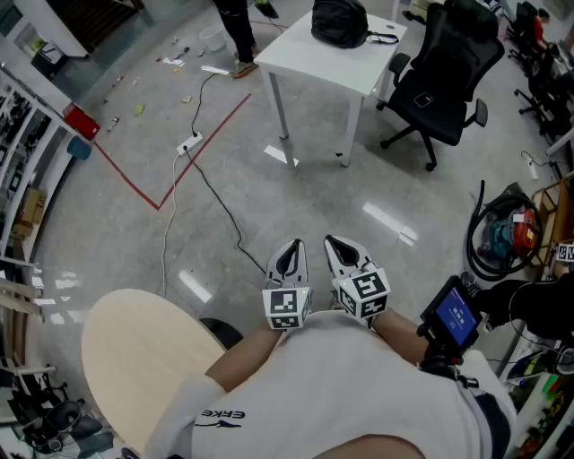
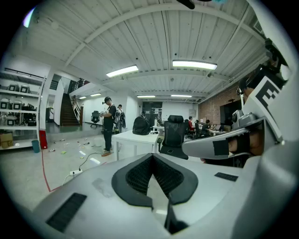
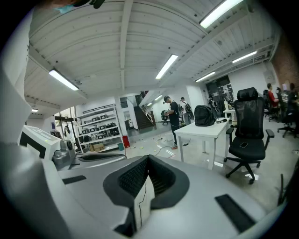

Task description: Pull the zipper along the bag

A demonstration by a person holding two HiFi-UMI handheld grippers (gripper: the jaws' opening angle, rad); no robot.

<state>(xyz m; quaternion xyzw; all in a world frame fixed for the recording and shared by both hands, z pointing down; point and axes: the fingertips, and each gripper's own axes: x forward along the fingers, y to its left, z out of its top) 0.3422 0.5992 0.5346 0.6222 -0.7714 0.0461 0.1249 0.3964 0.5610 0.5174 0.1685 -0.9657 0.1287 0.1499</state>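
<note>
- The left tongs [image 1: 289,257] are held close in front of the person's chest, clenched tip to tip on nothing.
- The right tongs [image 1: 345,254] sit just beside them, likewise clenched and empty.
- The black fabric backpack [image 1: 339,21] rests on the white rectangular worktop [image 1: 296,56], well apart from both tongs, across the grey polished floor [image 1: 269,206].
- A black office chair [image 1: 444,67] stands beside that worktop.

Black bag [image 1: 340,21], probably backpack, atop white table [image 1: 296,56].
</note>
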